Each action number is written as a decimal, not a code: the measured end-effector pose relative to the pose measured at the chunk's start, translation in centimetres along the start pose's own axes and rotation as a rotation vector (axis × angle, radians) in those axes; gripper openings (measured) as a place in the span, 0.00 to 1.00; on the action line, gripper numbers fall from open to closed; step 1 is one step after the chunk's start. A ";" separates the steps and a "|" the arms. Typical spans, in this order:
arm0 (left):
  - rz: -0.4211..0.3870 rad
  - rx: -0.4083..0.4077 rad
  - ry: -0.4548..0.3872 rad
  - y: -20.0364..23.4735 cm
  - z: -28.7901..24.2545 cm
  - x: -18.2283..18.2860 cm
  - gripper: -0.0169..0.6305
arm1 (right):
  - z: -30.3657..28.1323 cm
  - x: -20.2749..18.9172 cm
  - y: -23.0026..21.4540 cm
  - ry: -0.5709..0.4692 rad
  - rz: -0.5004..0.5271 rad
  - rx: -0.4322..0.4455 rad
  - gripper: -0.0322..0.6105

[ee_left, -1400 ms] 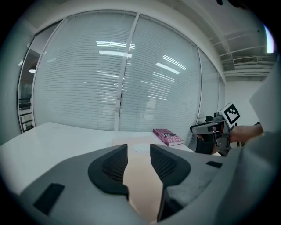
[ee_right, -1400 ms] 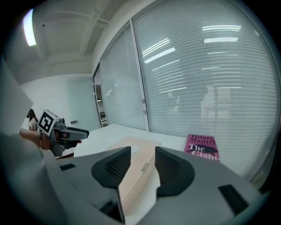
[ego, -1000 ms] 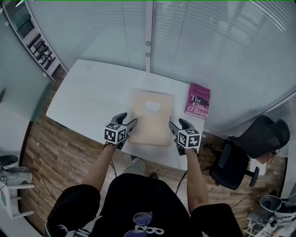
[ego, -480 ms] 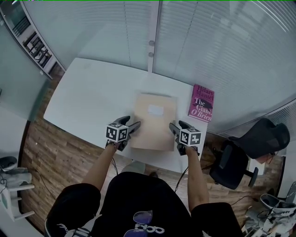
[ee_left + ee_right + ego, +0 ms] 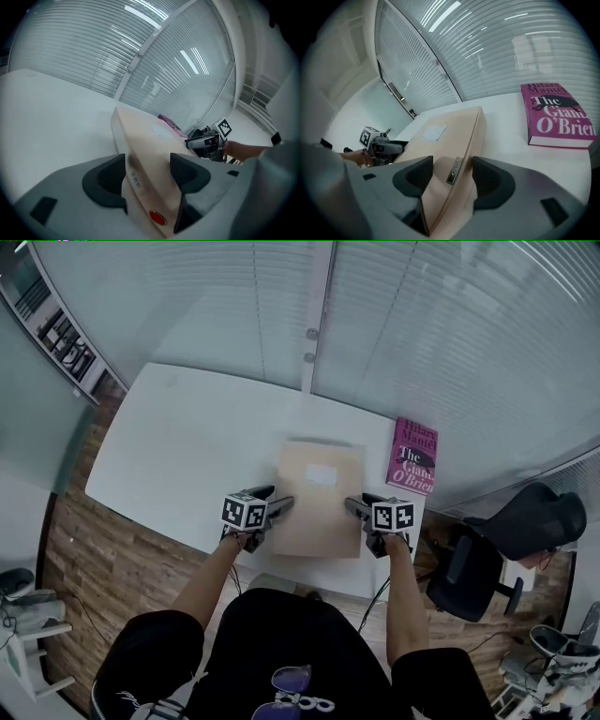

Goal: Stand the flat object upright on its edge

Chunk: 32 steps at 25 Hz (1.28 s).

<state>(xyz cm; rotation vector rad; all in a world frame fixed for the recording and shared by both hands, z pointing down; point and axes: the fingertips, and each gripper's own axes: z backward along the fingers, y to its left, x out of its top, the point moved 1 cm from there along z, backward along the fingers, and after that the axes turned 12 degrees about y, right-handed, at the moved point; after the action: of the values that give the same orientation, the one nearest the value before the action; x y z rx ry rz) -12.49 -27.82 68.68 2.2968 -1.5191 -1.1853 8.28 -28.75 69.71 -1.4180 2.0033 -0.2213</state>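
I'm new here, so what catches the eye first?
A flat tan box lies on the white table, its near corners between the parted jaws of the right gripper and the left gripper, whose jaws have just been opening. A bright pink book lies flat to its right.

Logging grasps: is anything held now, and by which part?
Nothing yet: left gripper, jaws just opened wider, and right gripper straddle the box at its side edges, unclamped.

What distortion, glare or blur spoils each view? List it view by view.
Head view: evenly lit and sharp, though the fisheye bows the table edges. Left gripper view: black corners, light streaks glare on the glass wall, and the near end of the box is soft. Right gripper view: the blinds bow strongly, while the book stays crisp.
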 end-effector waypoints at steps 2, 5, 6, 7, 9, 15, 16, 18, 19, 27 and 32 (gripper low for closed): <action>0.010 -0.022 0.004 0.0 -0.2 0.0 0.48 | -0.1 0.1 0.0 0.011 -0.005 0.012 0.46; 0.013 -0.037 0.011 0.1 -0.2 -0.1 0.48 | -0.2 0.3 0.3 -0.002 -0.011 0.028 0.46; 0.013 -0.042 0.014 0.1 -0.2 0.0 0.48 | -0.2 0.3 0.4 -0.011 -0.012 0.028 0.46; 0.012 -0.047 0.018 0.1 -0.1 0.0 0.48 | -0.2 0.3 0.3 -0.017 -0.013 0.021 0.46; 0.011 -0.053 0.026 0.1 -0.1 0.1 0.48 | -0.2 0.3 0.1 -0.018 -0.012 -0.007 0.46; 0.005 -0.049 0.032 0.3 0.0 0.5 0.47 | -0.2 0.6 0.2 -0.026 -0.012 -0.041 0.46; 0.004 -0.048 0.034 0.3 0.0 0.5 0.47 | -0.2 0.7 0.2 -0.028 -0.011 -0.042 0.46; 0.001 -0.040 0.036 0.4 0.0 0.7 0.47 | -0.2 0.9 0.2 -0.030 -0.003 -0.041 0.46; -0.001 -0.036 0.035 0.4 -0.1 0.9 0.47 | -0.2 1.2 0.1 -0.034 0.002 -0.039 0.46; -0.041 0.026 -0.019 -1.0 -0.3 4.4 0.47 | 2.2 4.7 -1.0 -0.084 0.083 -0.025 0.46; -0.094 0.071 -0.049 -2.8 -0.8 7.3 0.46 | 4.6 7.2 -2.3 -0.133 0.130 -0.022 0.46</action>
<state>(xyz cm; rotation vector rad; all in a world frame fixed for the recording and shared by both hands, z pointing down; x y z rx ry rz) -8.62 -32.75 63.92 2.4266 -1.5087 -1.2392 11.45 -35.00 64.26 -1.2758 1.9838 -0.0472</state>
